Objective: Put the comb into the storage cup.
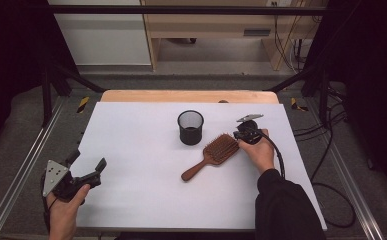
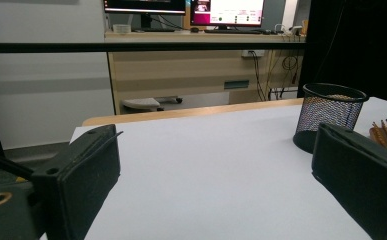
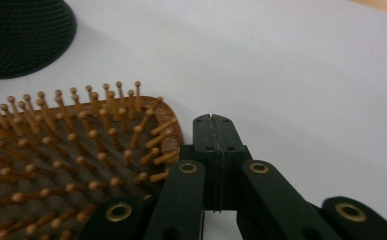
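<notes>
Jaws of the right hand-held gripper point(image 3: 214, 120) are pressed flat together, clenched on nothing, as the right gripper view shows plainly. Their tip sits just beside the rounded outer edge of the wooden hairbrush point(image 3: 56, 160), whose bristles point upward; whether the tip actually touches the brush rim I cannot tell. In the high view this right hand-held gripper point(image 1: 241, 135) is down at the far end of the hairbrush point(image 1: 213, 154), held in the person's right hand point(image 1: 258, 150), with its cable trailing off the worktop edge.

The left hand-held gripper point(image 1: 88, 165) is released, its two jaws standing wide apart with only bare surface between them, which the left gripper view confirms. It hovers at the near left corner of the worktop point(image 1: 141, 150), well apart from the brush, in the person's left hand point(image 1: 63, 207).

The hairbrush lies on the white worktop right of centre, its head toward the far right and its handle pointing toward the near centre. A black mesh cup point(image 1: 190, 127) stands upright just beyond and left of the brush head, near it but apart.

The white sheet covers a wooden top whose far edge shows as a pale strip. Beyond it stand a wooden desk point(image 2: 196, 65) carrying monitors point(image 2: 226, 11), with cables hanging at its right.
</notes>
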Motion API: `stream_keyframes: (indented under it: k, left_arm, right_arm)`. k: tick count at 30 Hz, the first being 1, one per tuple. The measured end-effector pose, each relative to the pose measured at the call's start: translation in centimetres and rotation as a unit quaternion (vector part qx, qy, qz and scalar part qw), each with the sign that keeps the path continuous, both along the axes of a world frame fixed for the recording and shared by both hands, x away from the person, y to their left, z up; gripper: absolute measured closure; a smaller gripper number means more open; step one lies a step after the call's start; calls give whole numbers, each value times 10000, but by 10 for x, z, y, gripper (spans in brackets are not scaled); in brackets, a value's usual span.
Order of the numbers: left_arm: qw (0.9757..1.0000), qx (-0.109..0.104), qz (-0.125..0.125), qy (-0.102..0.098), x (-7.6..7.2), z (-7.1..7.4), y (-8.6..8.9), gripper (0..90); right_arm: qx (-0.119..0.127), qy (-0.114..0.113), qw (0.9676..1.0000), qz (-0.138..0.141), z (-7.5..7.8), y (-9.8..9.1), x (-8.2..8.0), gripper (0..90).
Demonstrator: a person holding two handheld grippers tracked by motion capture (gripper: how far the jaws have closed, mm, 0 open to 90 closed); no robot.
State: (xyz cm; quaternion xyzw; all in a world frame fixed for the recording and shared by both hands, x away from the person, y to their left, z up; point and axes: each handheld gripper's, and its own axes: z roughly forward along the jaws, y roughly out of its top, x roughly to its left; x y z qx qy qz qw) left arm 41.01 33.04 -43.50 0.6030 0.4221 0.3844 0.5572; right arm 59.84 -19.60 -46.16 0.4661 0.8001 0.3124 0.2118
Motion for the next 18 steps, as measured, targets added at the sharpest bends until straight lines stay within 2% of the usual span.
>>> stream_keyframes:
  k: [3, 5, 9, 18]
  left_arm:
    - [10000, -37, 18, 37, 0, -1, 1, 57]
    - [10000, -69, 22, 61, 1, -1, 2, 58]
    - [9999, -84, 18, 96, 3, -2, 2, 59]
    - [9999, -21, 19, 153, 3, -3, 1, 61]
  right_arm:
    - [-56, -14, 9999, 87, -1, 4, -2, 900]
    - [57, 1, 10000, 70, 2, 5, -4, 900]
    - [126, 104, 9997, 190, 0, 8, -11, 900]
    - [268, 65, 9986, 446, -3, 26, -28, 900]
